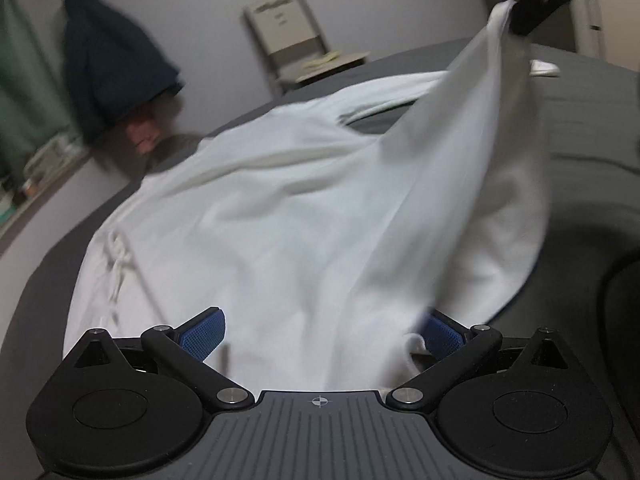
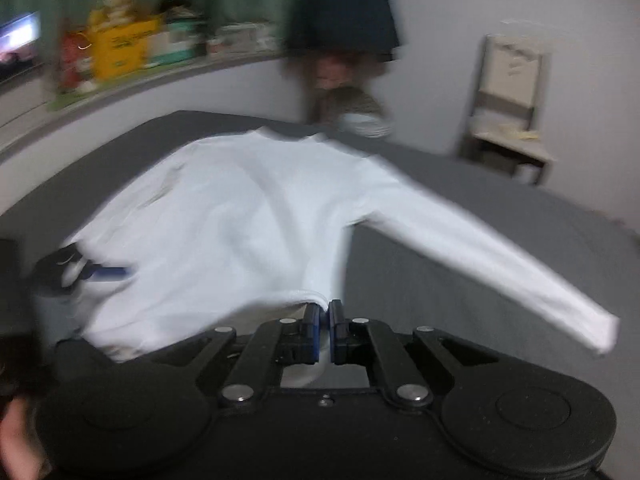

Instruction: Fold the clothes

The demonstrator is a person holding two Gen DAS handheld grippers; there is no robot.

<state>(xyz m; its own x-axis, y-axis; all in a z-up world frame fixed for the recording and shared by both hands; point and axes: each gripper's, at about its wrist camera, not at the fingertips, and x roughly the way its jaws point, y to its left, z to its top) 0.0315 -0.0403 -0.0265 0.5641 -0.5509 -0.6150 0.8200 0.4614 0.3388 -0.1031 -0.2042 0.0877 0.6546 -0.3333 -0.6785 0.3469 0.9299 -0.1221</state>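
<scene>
Here a white long-sleeved shirt (image 2: pixel 224 208) lies spread over a grey bed (image 2: pixel 460 248), filling the middle of both views. In the right wrist view one sleeve stretches out toward the lower right of the frame, and the neckline sits at the far edge, top centre.

The right claw (image 2: pixel 325 320) has its jaws pinched together on the shirt's hem at the bottom centre of its own view; in the left wrist view it shows at the upper right, lifting a fold of cloth off the bed.

The left claw (image 1: pixel 320 332) stands wide apart at the bottom of its view, blue pads (image 1: pixel 202 334) on either side of the fabric; the cloth seems to brush the right-hand pad, though blur makes that uncertain.

A dark garment (image 1: pixel 108 60) hangs at the upper left on the wall, and a pale chair (image 1: pixel 296 40) stands at top centre.
</scene>
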